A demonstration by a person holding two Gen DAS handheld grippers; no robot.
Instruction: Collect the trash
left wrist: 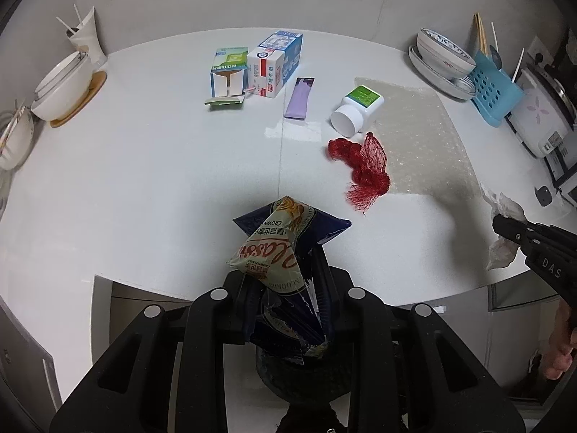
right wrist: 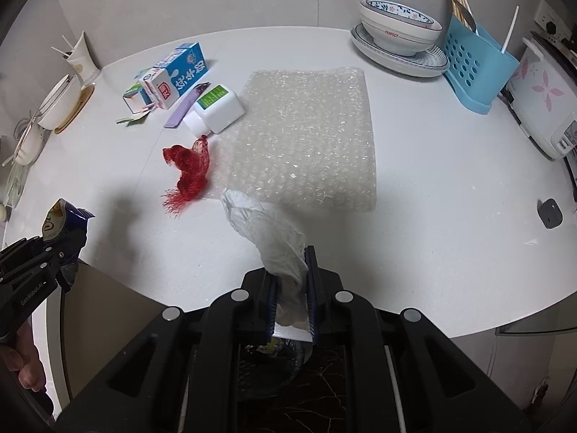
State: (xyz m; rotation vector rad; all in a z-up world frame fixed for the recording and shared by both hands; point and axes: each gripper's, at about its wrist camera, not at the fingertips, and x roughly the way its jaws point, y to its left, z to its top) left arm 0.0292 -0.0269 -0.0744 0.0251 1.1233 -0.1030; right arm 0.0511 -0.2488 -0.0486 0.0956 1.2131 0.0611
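Observation:
My left gripper is shut on a crumpled blue and cream snack wrapper, held over the table's front edge above a dark bin. My right gripper is shut on a crumpled white tissue, also at the front edge over the bin. On the white table lie a red mesh net, a white pill bottle, a purple sachet, a blue milk carton, a green carton and a sheet of bubble wrap.
Stacked bowls on a plate and a blue utensil holder stand at the back right, with a rice cooker beside them. A white bowl and a cup stand at the back left.

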